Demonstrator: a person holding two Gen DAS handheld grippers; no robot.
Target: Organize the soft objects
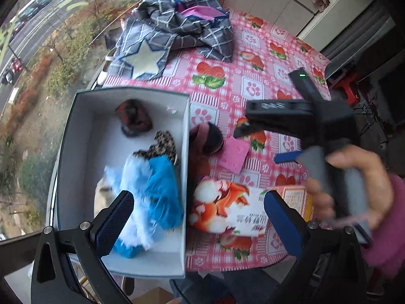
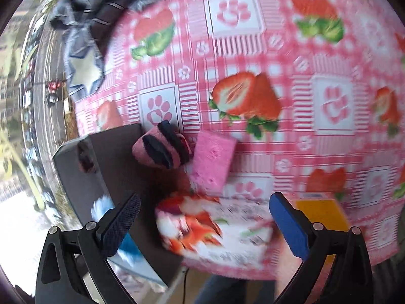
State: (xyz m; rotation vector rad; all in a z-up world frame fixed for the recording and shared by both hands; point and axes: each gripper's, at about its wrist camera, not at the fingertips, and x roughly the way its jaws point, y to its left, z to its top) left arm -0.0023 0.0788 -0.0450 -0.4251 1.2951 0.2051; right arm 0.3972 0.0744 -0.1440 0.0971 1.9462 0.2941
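- The left hand-held gripper (image 1: 198, 224) hangs with its jaws wide apart and nothing between them, low in the left wrist view, over the near end of the white box (image 1: 76, 131); the box already holds a blue and white fluffy piece (image 1: 149, 190), a leopard-print piece (image 1: 165, 144) and a dark red furry one (image 1: 133, 117).
- The right hand-held gripper (image 2: 203, 224) is also spread apart and empty; the printed tissue pack (image 2: 215, 230) sits between its pads at the bottom centre of the right wrist view, though whether they touch it is lost in blur.
- Still outside on the bench (image 2: 316, 131): the pink-and-black striped sock roll (image 2: 163, 149) against the box wall, the pink sponge (image 2: 212, 160) just beside it, and a yellow box (image 2: 321, 210) lower right.
- My judgement: the step in hand is picking the tissue pack; close across its narrow width, gently, since it will squash and slip.
- Lift clear of the box rim before moving left; set it in the bare upper part of the box.
- Keep the left gripper out of the path; the two sit near each other.
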